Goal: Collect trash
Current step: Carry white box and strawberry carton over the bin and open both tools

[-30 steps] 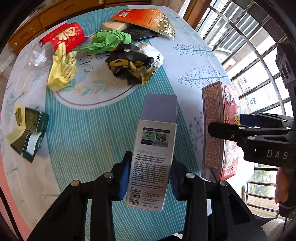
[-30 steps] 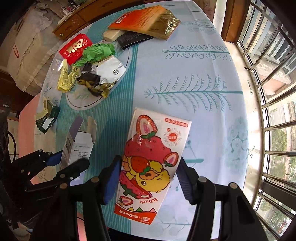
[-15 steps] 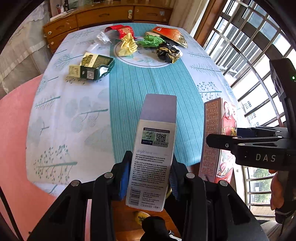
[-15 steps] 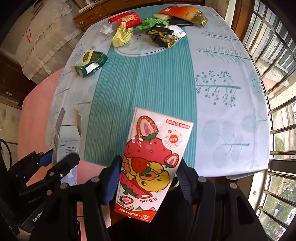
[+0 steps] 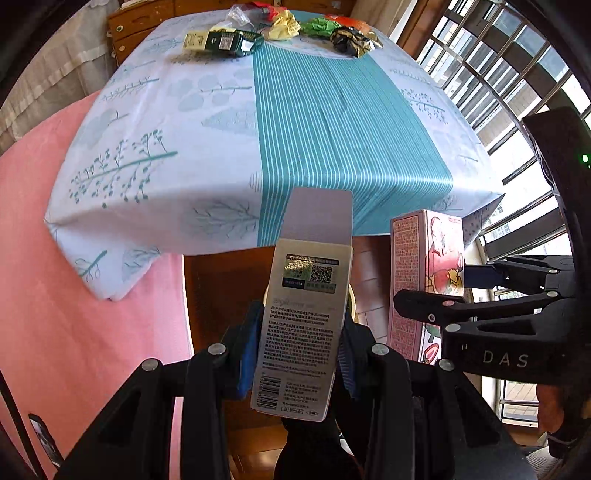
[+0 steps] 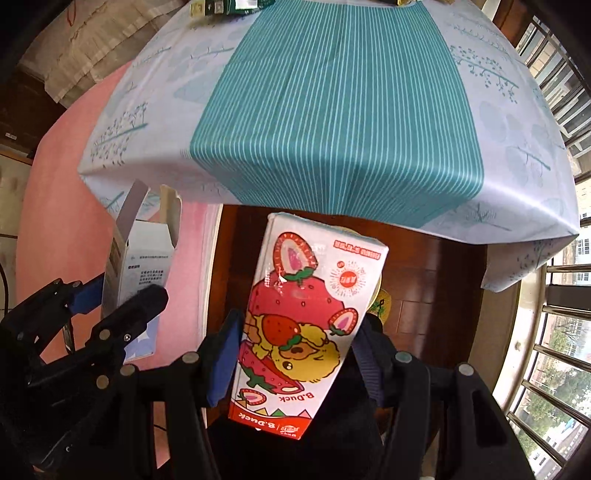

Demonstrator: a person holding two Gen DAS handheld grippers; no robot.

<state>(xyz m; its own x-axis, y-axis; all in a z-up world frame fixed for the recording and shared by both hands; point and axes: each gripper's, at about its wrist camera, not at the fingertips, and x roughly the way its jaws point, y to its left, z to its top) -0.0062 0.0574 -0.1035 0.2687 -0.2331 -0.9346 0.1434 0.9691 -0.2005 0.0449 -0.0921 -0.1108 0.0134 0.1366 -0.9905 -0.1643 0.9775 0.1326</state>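
Both hands are off the near edge of the table (image 5: 207,122), above wood floor. The left gripper (image 5: 295,354) pinches a grey carton (image 5: 303,325), flap up; the right gripper (image 6: 299,362) clamps a strawberry box (image 6: 306,317). Beyond the striped teal tablecloth (image 6: 332,110), wrappers (image 5: 317,27) lie at the table's far end. A pink mat (image 5: 74,314) lies left of the table, window bars (image 5: 491,85) right.

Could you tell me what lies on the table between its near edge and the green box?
Nothing: in the left wrist view the tablecloth is bare up to the green box.
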